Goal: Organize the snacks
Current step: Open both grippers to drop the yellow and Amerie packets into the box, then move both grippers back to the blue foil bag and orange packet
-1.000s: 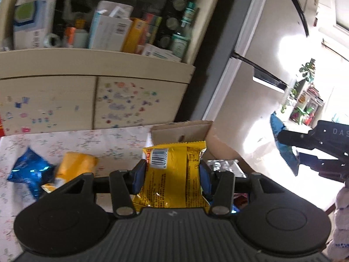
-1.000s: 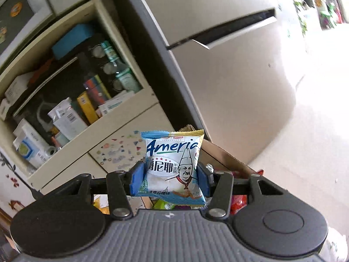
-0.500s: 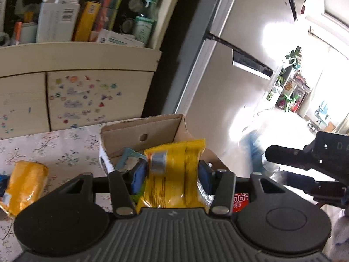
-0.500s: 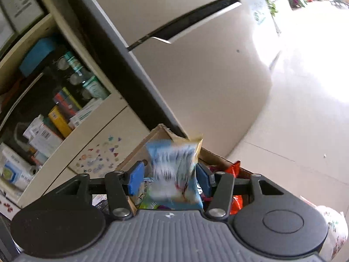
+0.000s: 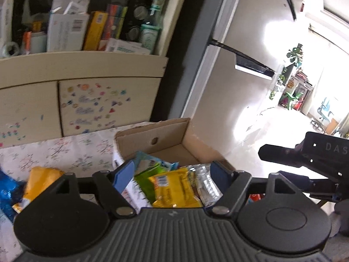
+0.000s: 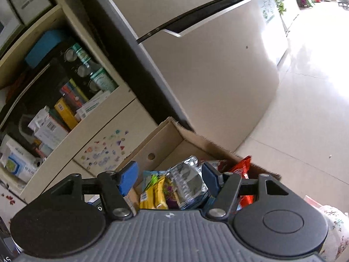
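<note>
The cardboard box [image 5: 165, 135] sits on the flowered tablecloth [image 5: 65, 150] and holds the snacks. In the left wrist view, the yellow packet [image 5: 174, 192] lies in the box below and between the spread fingers of the left gripper [image 5: 172, 172]; its jaws stand wide and grip nothing. The right gripper [image 6: 170, 175] hangs over the silver packet [image 6: 187, 183] in the box, jaws likewise wide and empty.
</note>
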Available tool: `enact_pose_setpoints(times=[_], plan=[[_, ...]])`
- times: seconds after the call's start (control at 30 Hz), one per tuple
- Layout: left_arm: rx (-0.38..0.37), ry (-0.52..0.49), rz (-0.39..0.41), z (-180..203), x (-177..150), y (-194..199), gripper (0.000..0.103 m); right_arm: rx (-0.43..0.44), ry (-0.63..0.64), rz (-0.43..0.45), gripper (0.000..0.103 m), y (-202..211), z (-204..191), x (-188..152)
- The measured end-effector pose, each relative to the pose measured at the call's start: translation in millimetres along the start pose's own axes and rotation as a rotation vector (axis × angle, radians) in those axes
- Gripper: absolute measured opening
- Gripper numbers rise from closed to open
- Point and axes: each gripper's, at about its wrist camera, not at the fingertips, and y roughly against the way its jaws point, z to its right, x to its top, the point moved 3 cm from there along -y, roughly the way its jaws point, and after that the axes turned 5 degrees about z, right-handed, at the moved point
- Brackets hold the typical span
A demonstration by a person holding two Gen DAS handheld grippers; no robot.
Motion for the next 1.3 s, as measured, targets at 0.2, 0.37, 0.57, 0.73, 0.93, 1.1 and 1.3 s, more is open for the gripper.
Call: enact_pose_setpoints(times=[0.2, 0.37, 0.57, 0.73, 0.93, 1.1, 1.3], plan=[[0.043, -0.004, -0.014, -27, 1, 18, 0.076, 0.064, 0.060, -0.036, 0.074, -5, -17, -8], [0.118, 0.020, -0.021, -64, 7, 35, 0.076, 0.131, 0.122, -0.069, 0.076, -10, -37, -18], [0.247, 0.073, -0.011, -116, 15, 51, 0.077, 0.192, 0.187, -0.109, 0.078, -16, -58, -33], [0.372, 0.155, -0.014, -160, 13, 58, 0.077, 0.221, 0.216, -0.150, 0.079, -23, -72, -46], [0.472, 0.270, -0.053, -203, 3, 54, 0.077, 0.250, 0.226, -0.207, 0.080, -33, -85, -61], [0.505, 0.336, -0.101, -225, -6, 41, 0.077, 0.274, 0.212, -0.266, 0.080, -46, -96, -73], [0.528, 0.396, -0.128, -238, -15, 23, 0.077, 0.289, 0.224, -0.321, 0.080, -64, -111, -91]])
